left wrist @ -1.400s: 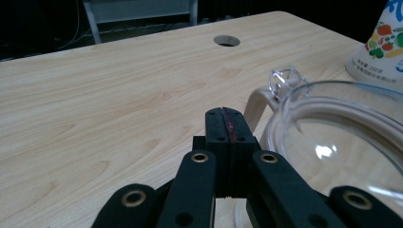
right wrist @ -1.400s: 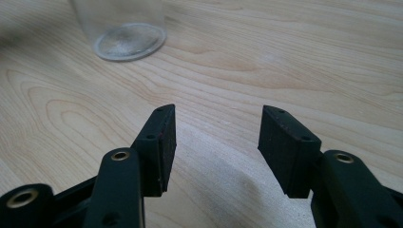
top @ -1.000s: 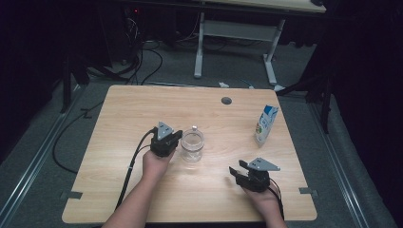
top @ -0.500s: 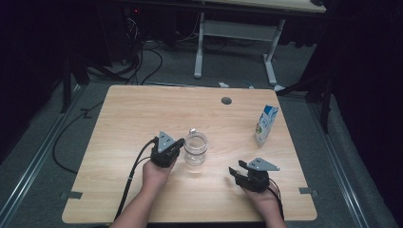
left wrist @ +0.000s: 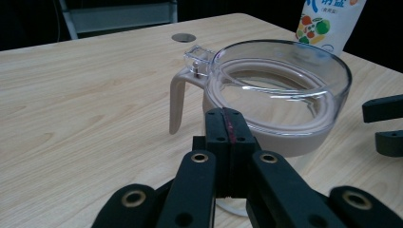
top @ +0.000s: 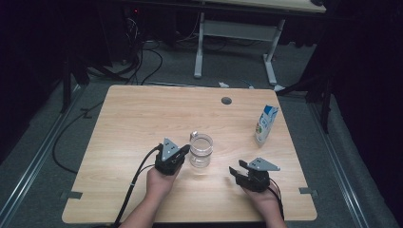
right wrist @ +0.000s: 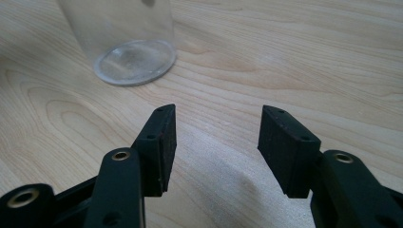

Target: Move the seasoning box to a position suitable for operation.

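The right tongs (top: 236, 169) are held low over the near part of the bench (top: 138, 114), to the right of the clear measuring jug (top: 201, 150) and apart from it. In the right gripper view their jaws are seen spread wide, with nothing but bare wood between them.

The left tongs (top: 184, 150) are positioned just to the left of the jug, with their tips right at its wall; contact cannot be confirmed. In the left gripper view their jaws are seen pressed flat together, with nothing gripped.

The jug is set upright near the middle of the bench. Its beige handle (left wrist: 177, 102) is located on the far left of the rim.

A small drink carton (top: 265, 124) is found upright beyond the jug and to its right, well apart from it.
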A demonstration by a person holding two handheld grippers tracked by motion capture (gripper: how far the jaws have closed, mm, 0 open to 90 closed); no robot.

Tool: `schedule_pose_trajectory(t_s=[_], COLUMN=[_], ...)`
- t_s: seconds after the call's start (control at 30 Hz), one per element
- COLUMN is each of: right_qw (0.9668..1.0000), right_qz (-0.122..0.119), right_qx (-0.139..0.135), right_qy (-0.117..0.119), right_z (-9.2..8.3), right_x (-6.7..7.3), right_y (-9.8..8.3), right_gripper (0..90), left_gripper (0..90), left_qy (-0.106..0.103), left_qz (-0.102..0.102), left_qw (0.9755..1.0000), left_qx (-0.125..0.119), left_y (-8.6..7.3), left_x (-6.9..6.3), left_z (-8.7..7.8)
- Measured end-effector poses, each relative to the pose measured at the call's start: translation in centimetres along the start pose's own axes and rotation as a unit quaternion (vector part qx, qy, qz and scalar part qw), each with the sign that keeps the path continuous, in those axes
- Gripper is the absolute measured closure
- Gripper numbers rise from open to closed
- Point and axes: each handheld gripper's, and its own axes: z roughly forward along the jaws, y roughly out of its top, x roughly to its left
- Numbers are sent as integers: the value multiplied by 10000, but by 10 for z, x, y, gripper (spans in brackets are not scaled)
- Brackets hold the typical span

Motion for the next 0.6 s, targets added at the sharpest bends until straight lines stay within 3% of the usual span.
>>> schedule_pose_trajectory(t_s=[0.47,0.6], right_qw=[10000,10000], right_qz=[-17,-17], right_qx=[-35,-51], right_qy=[7,7], right_z=[0,-1], right_x=[0,0], right_y=[0,0], right_gripper=[481,483], left_gripper=[899,897], left_qy=[-228,-186], left_qz=[95,56], left_qw=[9997,9998], left_qx=[21,44], left_y=[1,0], left_x=[-21,-19], left_z=[2,-1])
